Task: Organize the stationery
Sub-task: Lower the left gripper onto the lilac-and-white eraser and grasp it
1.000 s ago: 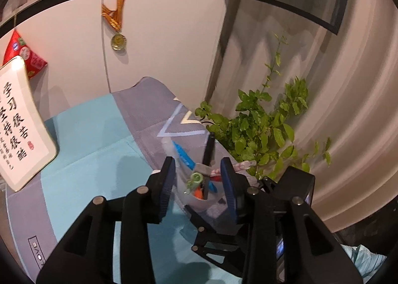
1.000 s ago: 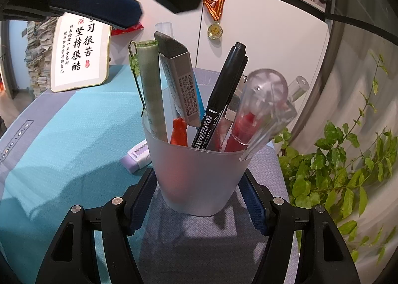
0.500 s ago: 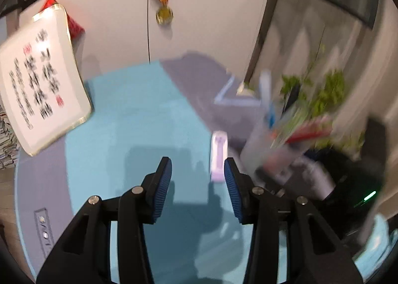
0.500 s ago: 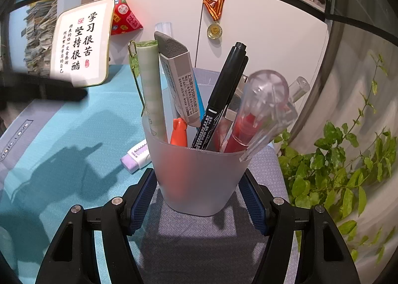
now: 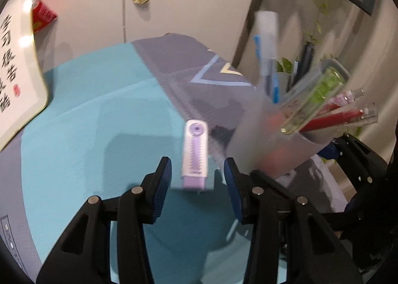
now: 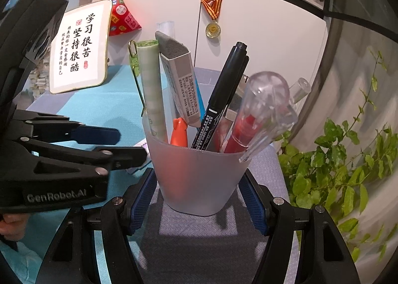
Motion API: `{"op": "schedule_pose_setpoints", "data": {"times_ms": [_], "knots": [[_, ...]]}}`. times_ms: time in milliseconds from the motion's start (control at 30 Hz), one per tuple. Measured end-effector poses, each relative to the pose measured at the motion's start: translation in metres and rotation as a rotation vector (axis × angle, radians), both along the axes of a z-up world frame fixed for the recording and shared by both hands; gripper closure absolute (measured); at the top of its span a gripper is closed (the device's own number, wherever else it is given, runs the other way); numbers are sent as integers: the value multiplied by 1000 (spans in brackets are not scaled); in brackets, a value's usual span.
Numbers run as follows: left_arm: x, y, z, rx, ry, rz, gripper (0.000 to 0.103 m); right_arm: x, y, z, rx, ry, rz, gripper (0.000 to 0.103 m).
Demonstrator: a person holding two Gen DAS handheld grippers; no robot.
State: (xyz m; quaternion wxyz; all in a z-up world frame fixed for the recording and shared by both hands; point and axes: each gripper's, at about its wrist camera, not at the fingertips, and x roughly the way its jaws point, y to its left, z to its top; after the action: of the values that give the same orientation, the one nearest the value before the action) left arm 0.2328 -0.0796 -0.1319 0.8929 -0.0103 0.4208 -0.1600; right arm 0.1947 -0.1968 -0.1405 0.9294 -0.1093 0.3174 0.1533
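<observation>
A small purple-and-white correction tape [image 5: 195, 157] lies flat on the teal cloth [image 5: 87, 134]. My left gripper [image 5: 196, 163] is low over it, open, with a blue pad on each side and neither touching it. The same gripper [image 6: 129, 144] reaches in from the left in the right wrist view, beside the cup. My right gripper [image 6: 197, 180] is shut on a frosted plastic cup [image 6: 199, 192] that stands upright on the grey cloth. The cup holds a black marker [image 6: 223, 94], a sleeved grey eraser [image 6: 179, 77], a green stick [image 6: 151, 85] and red pens [image 6: 258, 109].
A framed calligraphy plaque [image 6: 79, 47] leans on the white wall at the back left, with a medal [image 6: 213, 30] hanging further right. A leafy plant [image 6: 335, 154] stands close on the cup's right. A person's hand [image 6: 12, 224] holds the left gripper.
My left gripper has come away from above the cup and sunk toward the cloth, so the purple correction tape now lies between its fingers. The right gripper and cup stayed still.
</observation>
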Motion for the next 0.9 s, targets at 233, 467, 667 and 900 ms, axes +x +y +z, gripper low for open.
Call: {"op": "schedule_pose_setpoints", "data": {"times_ms": [233, 467, 667, 900], "knots": [[15, -7, -5, 15, 44, 12, 66, -4, 0, 0, -31, -19, -39, 34], [13, -4, -6, 23, 29, 15, 66, 1, -20, 1, -10, -9, -122, 34], [22, -19, -13, 87, 17, 9, 66, -3, -20, 0, -23, -14, -115, 34], [24, -20, -19, 154, 17, 4, 80, -3, -20, 0, -11, -7, -110, 34]]}}
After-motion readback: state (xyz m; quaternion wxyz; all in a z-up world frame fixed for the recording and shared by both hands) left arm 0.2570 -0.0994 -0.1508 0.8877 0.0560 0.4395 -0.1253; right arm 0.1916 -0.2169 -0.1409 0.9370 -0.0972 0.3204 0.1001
